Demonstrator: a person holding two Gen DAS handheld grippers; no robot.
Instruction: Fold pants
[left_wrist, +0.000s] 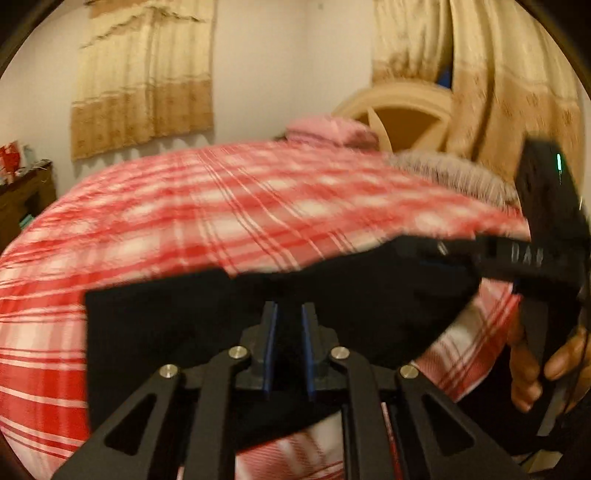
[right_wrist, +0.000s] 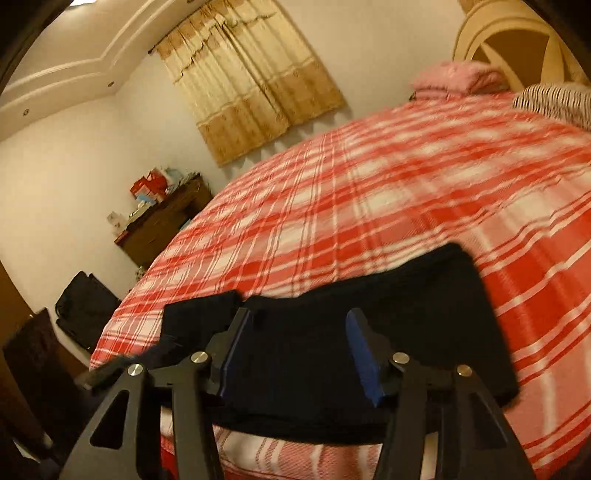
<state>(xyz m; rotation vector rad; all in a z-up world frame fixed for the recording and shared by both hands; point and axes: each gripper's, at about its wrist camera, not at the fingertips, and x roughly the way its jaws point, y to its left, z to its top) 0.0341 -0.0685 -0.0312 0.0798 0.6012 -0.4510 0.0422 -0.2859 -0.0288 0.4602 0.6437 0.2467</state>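
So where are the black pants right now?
The black pants lie folded near the front edge of the red checked bed, right in front of both tools in both wrist views, far from the pink pillow at the headboard end.

The pants (right_wrist: 369, 332) are lying on the bed (right_wrist: 369, 184), close to its near edge, well away from the far edge and the pillows. They are black, or a navy so dark it is reading as black, and plain, with no pattern showing. They are sitting folded into a compact, roughly rectangular bundle with layers stacked on one another, the far right corner looking thick and squared. At the left end a smaller flap (right_wrist: 199, 314) is sticking out past the main bundle, flat on the checked cover. In the left view the pants (left_wrist: 184, 325) are showing one straight left edge and a rounder, bulging right side.
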